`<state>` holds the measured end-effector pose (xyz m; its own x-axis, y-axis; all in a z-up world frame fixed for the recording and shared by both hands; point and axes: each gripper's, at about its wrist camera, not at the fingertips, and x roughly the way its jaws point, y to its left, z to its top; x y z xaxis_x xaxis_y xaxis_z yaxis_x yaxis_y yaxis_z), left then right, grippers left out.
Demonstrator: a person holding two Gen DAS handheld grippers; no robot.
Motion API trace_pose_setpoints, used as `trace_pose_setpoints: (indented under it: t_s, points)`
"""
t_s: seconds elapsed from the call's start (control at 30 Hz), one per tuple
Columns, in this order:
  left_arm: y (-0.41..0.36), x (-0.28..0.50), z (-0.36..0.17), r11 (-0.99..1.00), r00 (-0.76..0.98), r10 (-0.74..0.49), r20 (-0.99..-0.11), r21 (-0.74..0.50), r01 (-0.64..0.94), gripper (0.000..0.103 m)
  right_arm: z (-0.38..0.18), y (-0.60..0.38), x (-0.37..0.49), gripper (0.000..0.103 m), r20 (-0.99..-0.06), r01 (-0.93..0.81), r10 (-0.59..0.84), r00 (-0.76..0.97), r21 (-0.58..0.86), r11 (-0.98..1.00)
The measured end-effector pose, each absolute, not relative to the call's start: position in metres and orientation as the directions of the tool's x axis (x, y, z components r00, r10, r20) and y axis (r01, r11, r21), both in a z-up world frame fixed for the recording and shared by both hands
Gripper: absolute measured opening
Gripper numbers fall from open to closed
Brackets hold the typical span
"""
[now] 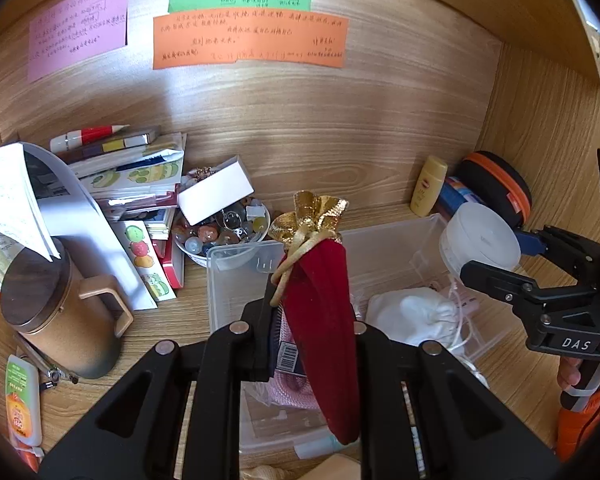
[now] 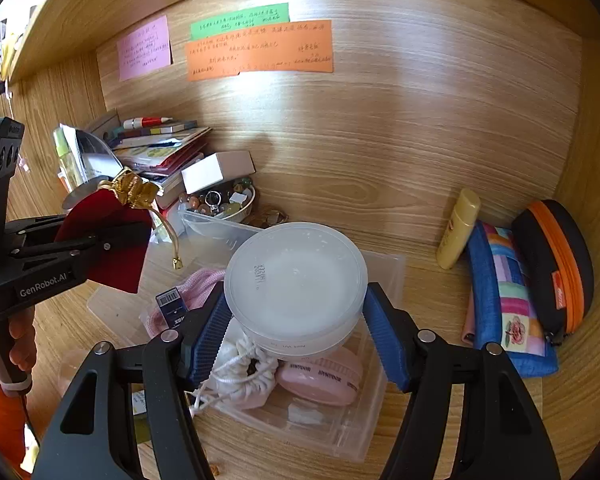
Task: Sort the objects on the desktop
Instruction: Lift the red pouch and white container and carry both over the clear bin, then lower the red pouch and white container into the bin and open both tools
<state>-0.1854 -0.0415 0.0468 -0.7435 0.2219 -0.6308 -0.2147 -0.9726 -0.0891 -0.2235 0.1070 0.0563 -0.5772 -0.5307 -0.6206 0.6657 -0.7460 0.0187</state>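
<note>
My left gripper (image 1: 312, 320) is shut on a dark red velvet pouch (image 1: 320, 320) with a gold top and cord, held above the clear plastic bin (image 1: 236, 280). It also shows in the right wrist view (image 2: 112, 240), pinched at the left. My right gripper (image 2: 296, 312) is shut on a round white plastic jar (image 2: 296, 276), held over the same bin (image 2: 380, 380); the jar also shows in the left wrist view (image 1: 480, 240). In the bin lie a white drawstring pouch (image 2: 244, 376), a pink case (image 2: 320, 380) and a pink knit bag (image 2: 204, 284).
A brown mug (image 1: 60, 308), a stack of books and papers (image 1: 132, 184), and a bowl of trinkets (image 1: 224, 232) with a white box stand at the left. A yellow bottle (image 2: 458, 228), a patchwork pouch (image 2: 508, 300) and a black-orange case (image 2: 556, 268) lie at the right.
</note>
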Motion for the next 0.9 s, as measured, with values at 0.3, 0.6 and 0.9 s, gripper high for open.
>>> trace_pose_setpoints:
  t_s: [0.3,0.6,0.9]
  points:
    - [-0.042,-0.213,0.024,-0.972,-0.686,0.225,-0.692,-0.106,-0.212,0.014,0.045,0.091,-0.241,0.063,-0.664,0.663,-0.505,-0.551,0.019,-0.748]
    - [-0.046,-0.222,0.011,-0.965,-0.645,0.254,-0.721,-0.143,-0.220,0.014,0.037,0.070,-0.246,0.063,-0.680,0.672,-0.496,-0.540,0.006,-0.740]
    - [-0.050,-0.228,0.007,-0.961,-0.605,0.269,-0.750,-0.166,-0.222,0.014,0.034,0.052,-0.240,0.063,-0.691,0.705,-0.505,-0.517,-0.009,-0.709]
